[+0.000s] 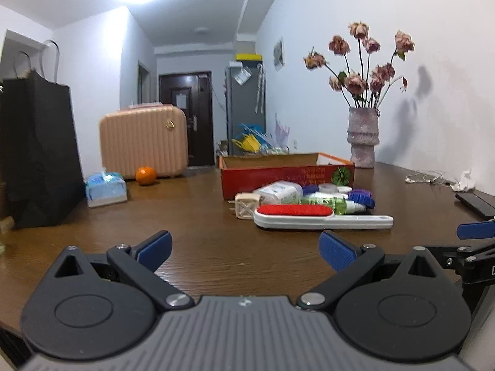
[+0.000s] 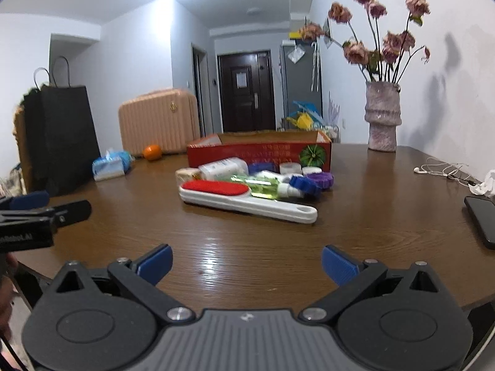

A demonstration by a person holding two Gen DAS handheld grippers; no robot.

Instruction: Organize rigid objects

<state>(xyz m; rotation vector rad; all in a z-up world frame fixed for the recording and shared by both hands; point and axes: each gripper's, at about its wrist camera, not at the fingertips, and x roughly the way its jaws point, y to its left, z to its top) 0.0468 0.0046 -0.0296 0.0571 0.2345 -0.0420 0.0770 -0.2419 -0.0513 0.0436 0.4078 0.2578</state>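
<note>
A pile of small objects lies on the brown table in front of an open red cardboard box [image 1: 286,171] [image 2: 260,151]. At the front is a white lint brush with a red pad [image 1: 321,216] [image 2: 244,198]. Behind it are a green spray bottle [image 1: 337,205] [image 2: 266,187], a white bottle [image 1: 281,193] [image 2: 222,167], a beige block [image 1: 246,205], blue and purple round pieces [image 2: 306,185] and small white jars [image 2: 290,167]. My left gripper [image 1: 246,249] is open and empty, short of the pile. My right gripper [image 2: 247,261] is open and empty, also short of it.
A black paper bag [image 1: 37,151], a tissue pack [image 1: 105,188], an orange [image 1: 145,175] and a pink case [image 1: 144,140] stand at the left. A vase of dried flowers [image 1: 362,137], earphones [image 2: 442,170] and a phone [image 2: 481,216] are at the right.
</note>
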